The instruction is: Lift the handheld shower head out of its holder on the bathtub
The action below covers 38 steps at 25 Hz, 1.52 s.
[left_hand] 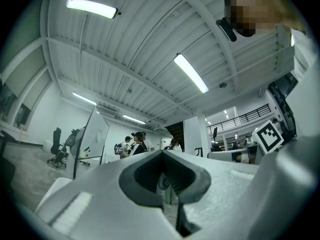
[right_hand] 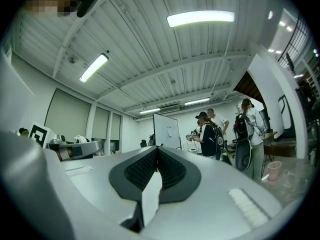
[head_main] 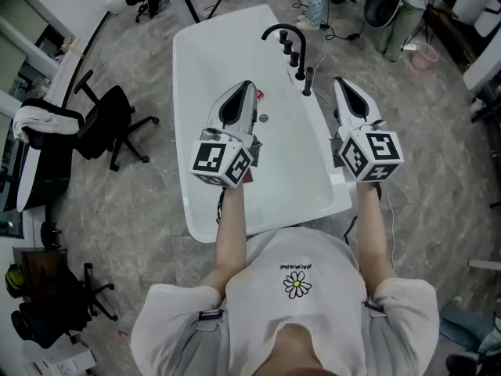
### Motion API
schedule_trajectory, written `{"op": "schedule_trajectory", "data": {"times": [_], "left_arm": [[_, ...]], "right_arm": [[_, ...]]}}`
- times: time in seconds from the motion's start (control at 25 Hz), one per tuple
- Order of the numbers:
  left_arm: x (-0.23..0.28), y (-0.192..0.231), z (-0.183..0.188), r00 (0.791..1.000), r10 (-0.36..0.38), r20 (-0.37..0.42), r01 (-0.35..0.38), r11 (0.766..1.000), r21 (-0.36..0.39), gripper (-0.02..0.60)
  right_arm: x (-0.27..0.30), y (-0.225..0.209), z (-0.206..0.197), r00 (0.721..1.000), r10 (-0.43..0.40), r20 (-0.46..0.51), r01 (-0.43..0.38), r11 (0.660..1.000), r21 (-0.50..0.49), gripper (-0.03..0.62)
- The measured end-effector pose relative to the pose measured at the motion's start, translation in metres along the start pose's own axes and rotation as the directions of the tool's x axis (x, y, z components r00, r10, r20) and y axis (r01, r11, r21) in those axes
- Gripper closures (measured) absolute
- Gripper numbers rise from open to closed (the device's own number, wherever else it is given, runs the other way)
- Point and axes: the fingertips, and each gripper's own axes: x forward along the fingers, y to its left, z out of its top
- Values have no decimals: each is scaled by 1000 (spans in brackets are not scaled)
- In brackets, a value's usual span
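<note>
The white bathtub (head_main: pixel 203 69) lies below me in the head view. On its far right rim stands a black arched faucet (head_main: pixel 279 30) with a row of knobs. Beside them the slim black handheld shower head (head_main: pixel 308 81) sits upright in its holder. My left gripper (head_main: pixel 249 85) hovers over the tub's middle, jaws shut on nothing. My right gripper (head_main: pixel 340 83) is just right of the rim, a short way right of the shower head, also shut and empty. Both gripper views tilt up at the ceiling, showing the closed left gripper (left_hand: pixel 162 154) and right gripper (right_hand: pixel 156 149), not the tub.
A drain (head_main: pixel 264 118) and a small red item (head_main: pixel 259 95) lie in the tub. A black office chair (head_main: pixel 109 124) stands at the left. A pink bucket (head_main: pixel 427 54) and several people are at the far right. Cables lie on the floor beyond the tub.
</note>
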Motion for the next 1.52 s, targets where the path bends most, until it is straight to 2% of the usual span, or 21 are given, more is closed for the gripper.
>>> {"op": "schedule_trajectory", "data": {"times": [0.2,0.36,0.44,0.52,0.6,0.72,0.84,0.96,1.24,1.44,1.52], "left_arm": [[22,21,-21,999,-24,-41,25,999,25,581],[48,32,-53,994,-52,-95,53,999,7,581],[67,45,-84,990,-64,-124,63,998,-11,581],[79,59,-132,984,-63,-170,55,997,-52,581],[82,71,-187,974,-54,-219,35,995,-89,581],[97,96,-267,959,-44,-281,15,994,-105,581],[105,119,-337,947,-35,-319,-12,990,-143,581],[101,127,-382,941,-27,-338,-33,984,-173,581],[116,123,-428,946,-70,-316,10,982,-189,581],[115,124,-442,945,-88,-316,24,979,-201,581],[113,124,-447,943,-83,-321,13,977,-213,581]], "right_arm": [[40,-11,-19,999,-26,-33,25,998,-56,567],[77,-31,-56,993,1,-116,-6,999,-46,518],[104,-50,-87,987,-1,-159,-3,1000,-29,488],[124,-76,-141,974,-27,-226,27,1000,-4,457],[134,-101,-211,948,-42,-316,51,999,19,436],[165,-138,-302,921,-34,-389,64,996,65,416],[192,-167,-373,899,-43,-436,89,992,85,384],[209,-184,-428,865,-55,-499,103,992,69,375],[242,-201,-503,810,-67,-582,71,997,-17,372],[251,-208,-522,794,-112,-598,90,994,-65,377],[253,-210,-524,790,-116,-602,90,993,-73,402]]}}
